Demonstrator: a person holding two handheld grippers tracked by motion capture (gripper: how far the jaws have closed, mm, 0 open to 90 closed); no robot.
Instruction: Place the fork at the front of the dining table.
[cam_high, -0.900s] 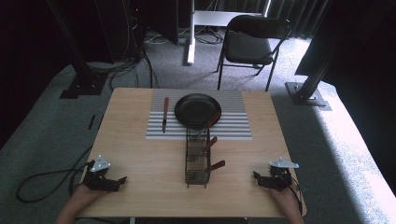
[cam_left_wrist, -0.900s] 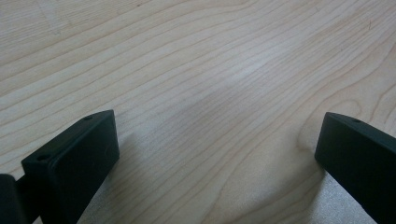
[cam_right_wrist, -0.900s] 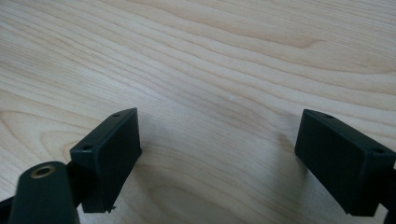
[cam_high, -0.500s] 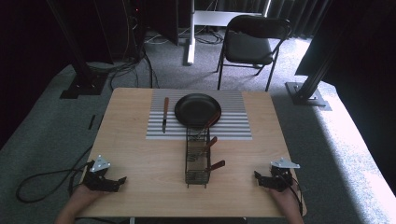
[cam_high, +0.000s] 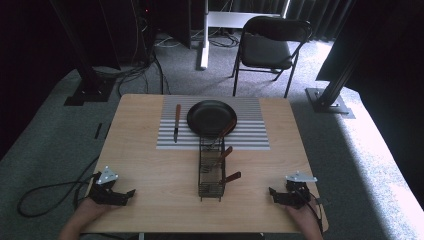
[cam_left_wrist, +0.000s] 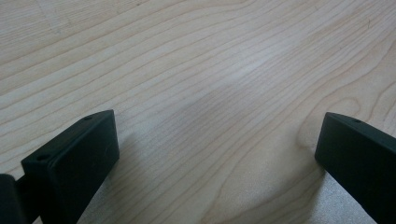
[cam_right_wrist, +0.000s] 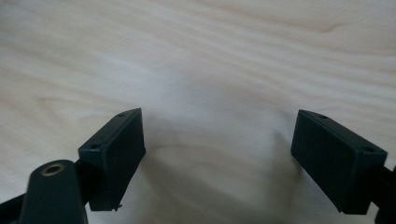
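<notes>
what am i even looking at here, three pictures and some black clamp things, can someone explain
There is no robot here. A person sits at a wooden table and holds a hand-operated two-jaw gripper in each hand.

The wide picture comes from a fixed camera above the person's side of the table. In it the left gripper and the right gripper rest near the table's near edge.

The other two pictures come from small cameras that ride on the grippers and look along their black jaws. In both, the jaws stand wide apart with bare wood between them, so nothing is held.

On the table lie a striped mat, a black plate on it, a knife with a brown handle beside the plate, and a wire rack holding utensils with brown handles. A folding chair stands beyond the table.
</notes>
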